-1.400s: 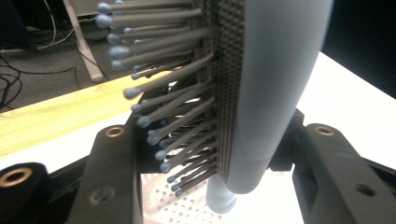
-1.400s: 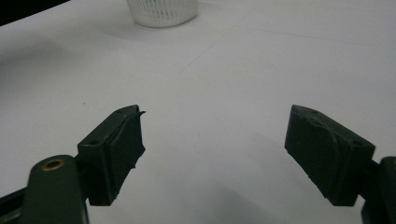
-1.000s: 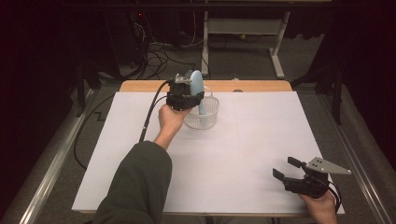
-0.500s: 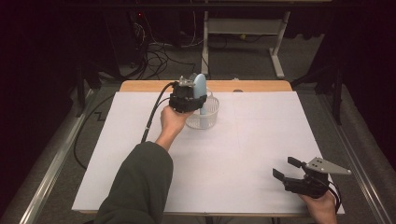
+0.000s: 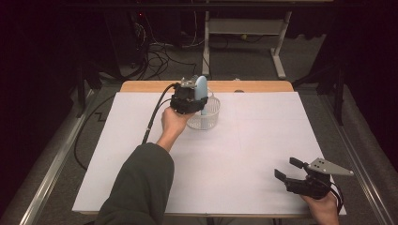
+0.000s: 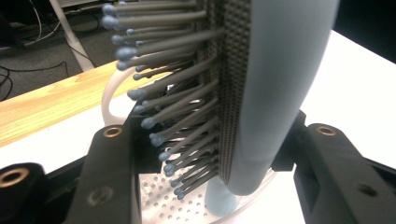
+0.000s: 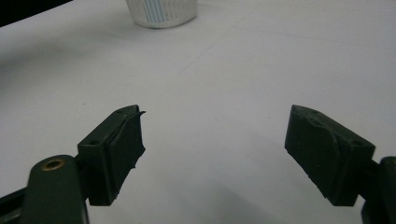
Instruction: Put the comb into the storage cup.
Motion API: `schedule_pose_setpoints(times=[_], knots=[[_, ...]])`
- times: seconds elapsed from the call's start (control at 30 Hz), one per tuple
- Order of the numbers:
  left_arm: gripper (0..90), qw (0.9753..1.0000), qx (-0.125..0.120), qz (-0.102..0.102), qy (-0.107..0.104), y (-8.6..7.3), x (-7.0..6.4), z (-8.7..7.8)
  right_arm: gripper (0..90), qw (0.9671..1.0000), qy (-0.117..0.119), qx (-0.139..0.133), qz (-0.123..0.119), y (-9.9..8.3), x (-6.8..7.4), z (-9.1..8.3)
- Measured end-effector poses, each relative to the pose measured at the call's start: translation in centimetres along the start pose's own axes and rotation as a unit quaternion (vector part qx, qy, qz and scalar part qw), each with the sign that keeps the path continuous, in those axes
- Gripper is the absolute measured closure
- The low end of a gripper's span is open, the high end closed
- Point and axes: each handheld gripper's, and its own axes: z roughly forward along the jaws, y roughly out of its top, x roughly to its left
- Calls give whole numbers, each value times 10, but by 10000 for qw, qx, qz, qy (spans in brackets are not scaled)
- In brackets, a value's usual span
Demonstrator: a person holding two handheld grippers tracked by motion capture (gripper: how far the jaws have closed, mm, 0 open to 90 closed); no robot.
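High view shows the left gripper at the near-left rim of the clear basket, holding a pale blue hairbrush upright, the handle going down into the basket and the head standing above its rim. Left gripper view confirms this: the two black jaws stand on both sides of the brush, pressed against it, with the bristles pointing to one side and the handle end just above the perforated floor of the basket. I judge that the placing of the brush into the basket is almost done; what is left is to lower it fully, to release it, and to take the hand away. I cannot tell if the handle already touches the bottom.

The right gripper rests far from the basket, at the near-right corner of the white table cover. Its jaws are spread wide with nothing between them, and in the right gripper view the basket appears well ahead of it.

Compared with one second ago, the left gripper and brush are at nearly the same place at the basket, perhaps slightly lower; the right gripper has not moved.
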Motion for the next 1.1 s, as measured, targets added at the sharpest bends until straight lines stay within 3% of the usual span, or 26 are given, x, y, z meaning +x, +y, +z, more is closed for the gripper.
schedule_pose_setpoints(times=[0.5, 0.83, 1.1], knots=[[465, 9996, -112, -253, -10, -6, 10, -4, 200, 10000, -9, 0, -28, 0, 0, 1], [441, 9996, -96, -277, -21, -7, 16, -5, 198, 10000, -28, 4, -32, 0, 0, 0], [404, 9996, -47, -229, 124, -7, 19, -7, 196, 10000, -44, 1, -30, 0, 0, 0]])
